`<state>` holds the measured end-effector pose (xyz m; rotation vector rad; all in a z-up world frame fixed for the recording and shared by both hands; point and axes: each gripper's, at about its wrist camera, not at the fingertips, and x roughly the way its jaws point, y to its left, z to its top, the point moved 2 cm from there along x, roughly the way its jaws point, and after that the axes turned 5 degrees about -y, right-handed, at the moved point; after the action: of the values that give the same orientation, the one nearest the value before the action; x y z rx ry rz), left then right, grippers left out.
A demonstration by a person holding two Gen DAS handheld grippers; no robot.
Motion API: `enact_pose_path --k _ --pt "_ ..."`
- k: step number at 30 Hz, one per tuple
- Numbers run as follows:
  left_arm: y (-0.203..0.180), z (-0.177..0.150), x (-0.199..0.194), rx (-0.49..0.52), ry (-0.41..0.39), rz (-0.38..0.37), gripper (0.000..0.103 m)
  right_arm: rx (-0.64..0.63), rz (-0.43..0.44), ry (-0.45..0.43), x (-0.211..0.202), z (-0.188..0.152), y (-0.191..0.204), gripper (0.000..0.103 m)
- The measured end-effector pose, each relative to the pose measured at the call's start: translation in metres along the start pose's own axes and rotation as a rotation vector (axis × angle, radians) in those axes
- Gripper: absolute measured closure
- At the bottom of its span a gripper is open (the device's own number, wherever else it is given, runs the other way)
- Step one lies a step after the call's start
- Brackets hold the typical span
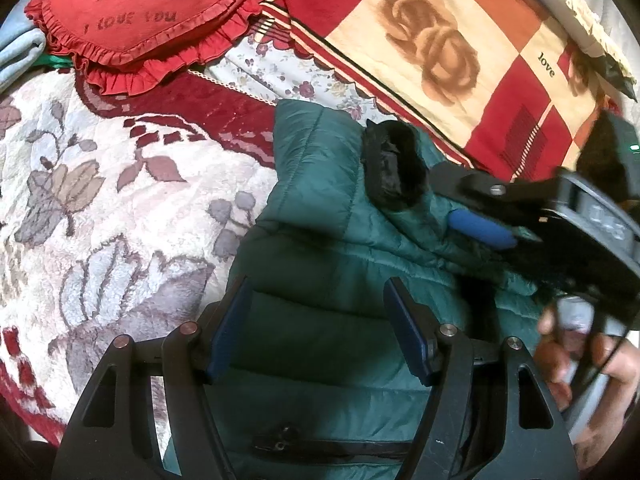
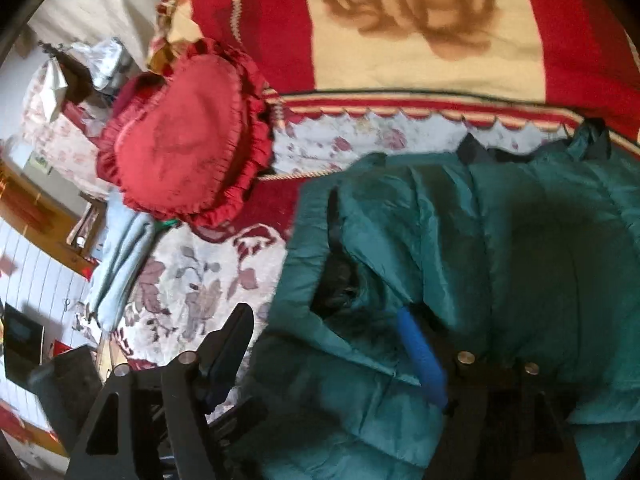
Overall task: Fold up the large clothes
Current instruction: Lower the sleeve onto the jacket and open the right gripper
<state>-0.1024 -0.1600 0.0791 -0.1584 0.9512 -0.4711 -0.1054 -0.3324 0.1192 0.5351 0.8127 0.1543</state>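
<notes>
Writing first: ahead and to the left of my left hand-held gripper (image 1: 318, 328) the red heart-shaped pillow (image 1: 140, 12) reads "I LOVE YOU" under a darker woven motif I cannot make out, and ahead to the right the red-and-cream rose blanket (image 1: 436, 48) carries the small word "love" on a cream square. I can read nothing else in either view.

The green puffer jacket (image 1: 320, 208) lies on the bed directly in front of and beneath the left hand-held gripper, spread over the floral fleece blanket (image 1: 100, 200). That hand-held gripper is released, its blue pads wide apart with jacket fabric visible between them and under them. A black furry cuff (image 1: 394, 164) rests on the jacket just ahead and to the right.

My right hand-held gripper (image 2: 328, 356) also stands spread wide. Its right blue pad presses into the jacket's folds beside the dark lining; its left finger hangs over the floral blanket, off the jacket's edge. The heart pillow sits ahead of it to the left, with a folded light-blue cloth (image 2: 120, 256) below the pillow.
</notes>
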Motion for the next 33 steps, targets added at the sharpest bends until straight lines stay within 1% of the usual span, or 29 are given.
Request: enact_pose_path --k 2,5,7,8,10,13,15,17,19,21,22,23,24,25,27,30,32,33 --pt "-0.004 0.001 -0.002 0.005 -0.005 -0.005 0.035 0.001 0.007 -0.03 -0.017 0.004 0.001 0.03" --pt "-0.011 0.007 -0.004 0.02 -0.028 -0.006 0.035 0.044 0.038 -0.092 -0.052 0.011 -0.01 0.03" --pt "-0.017 0.012 0.0 0.029 -0.028 -0.005 0.035 0.037 -0.002 -0.133 -0.071 0.013 -0.019 0.03" --pt "-0.02 0.016 0.003 0.036 -0.028 0.004 0.035 0.041 -0.032 -0.157 -0.085 0.013 -0.028 0.03" --pt "-0.024 0.022 0.009 0.047 -0.038 0.019 0.035 0.059 -0.057 -0.181 -0.105 0.011 -0.046 0.03" --pt "-0.032 0.034 0.025 0.067 -0.035 0.039 0.035 0.123 -0.093 -0.227 -0.136 0.006 -0.079 0.03" --pt "-0.036 0.04 0.035 0.063 -0.029 0.04 0.035 0.172 -0.093 -0.259 -0.156 0.003 -0.101 0.029" --pt "-0.042 0.046 0.048 0.061 -0.011 0.043 0.035 0.199 -0.116 -0.286 -0.172 0.002 -0.117 0.028" --pt "-0.05 0.049 0.06 0.07 -0.002 0.064 0.035 0.215 -0.145 -0.305 -0.182 0.001 -0.13 0.028" --pt "-0.061 0.051 0.072 0.115 0.008 0.084 0.035 0.222 -0.17 -0.311 -0.188 0.001 -0.141 0.028" --pt "-0.065 0.051 0.074 0.134 0.011 0.086 0.039 0.22 -0.183 -0.311 -0.19 0.001 -0.144 0.028" --pt "-0.071 0.051 0.077 0.167 0.004 0.08 0.049 0.21 -0.208 -0.309 -0.19 0.001 -0.147 0.028" --pt "-0.074 0.052 0.077 0.189 -0.007 0.08 0.073 0.201 -0.226 -0.305 -0.189 0.001 -0.151 0.028" --pt "-0.078 0.053 0.076 0.215 -0.017 0.091 0.087 0.189 -0.248 -0.297 -0.185 0.003 -0.152 0.028" --pt "-0.081 0.057 0.069 0.246 -0.049 0.097 0.091 0.157 -0.276 -0.271 -0.176 0.004 -0.152 0.028" --pt "-0.074 0.065 0.053 0.251 -0.115 0.106 0.093 0.081 -0.343 -0.246 -0.156 0.008 -0.143 0.028" --pt "-0.059 0.067 0.05 0.212 -0.116 0.11 0.093 0.062 -0.368 -0.231 -0.141 0.009 -0.142 0.029" --pt "-0.051 0.064 0.054 0.197 -0.094 0.112 0.093 0.066 -0.372 -0.217 -0.132 0.008 -0.145 0.029"
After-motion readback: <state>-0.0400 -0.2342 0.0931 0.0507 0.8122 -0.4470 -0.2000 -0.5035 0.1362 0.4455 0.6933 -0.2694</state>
